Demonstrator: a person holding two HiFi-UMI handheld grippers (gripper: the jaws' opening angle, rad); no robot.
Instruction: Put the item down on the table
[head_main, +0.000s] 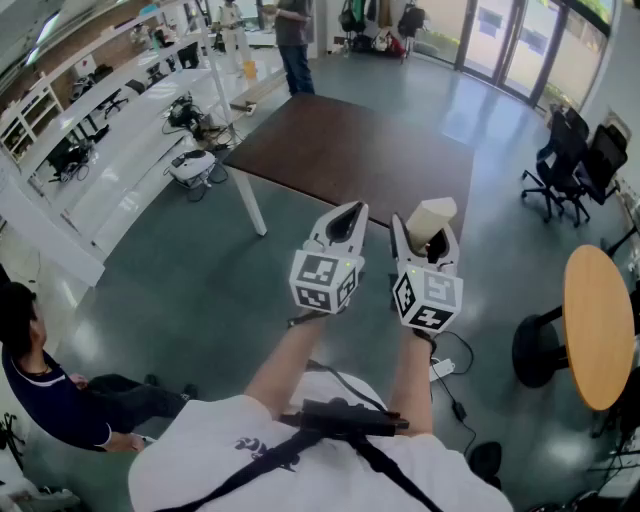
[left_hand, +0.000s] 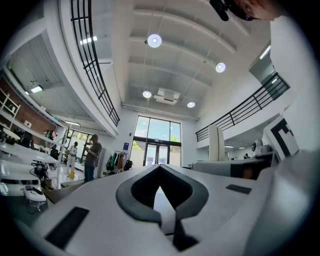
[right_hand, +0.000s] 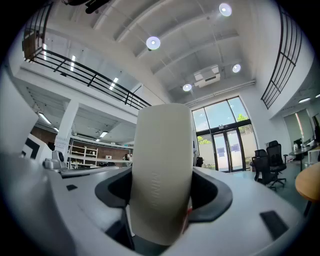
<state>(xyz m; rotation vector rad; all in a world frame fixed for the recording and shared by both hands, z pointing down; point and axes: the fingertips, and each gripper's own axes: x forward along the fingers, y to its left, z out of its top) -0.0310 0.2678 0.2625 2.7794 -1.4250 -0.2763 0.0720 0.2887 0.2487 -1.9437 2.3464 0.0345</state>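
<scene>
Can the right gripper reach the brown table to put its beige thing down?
Probably yes. The right gripper, shut on the beige item, hovers by the near edge of the brown table. The tabletop looks bare, and nothing stands between them.

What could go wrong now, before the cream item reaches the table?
The right claw holds the cream item in the air near the edge of the dark table; opening now might drop it on the floor. It stands tall above the claw, so it may tip when set down.
</scene>
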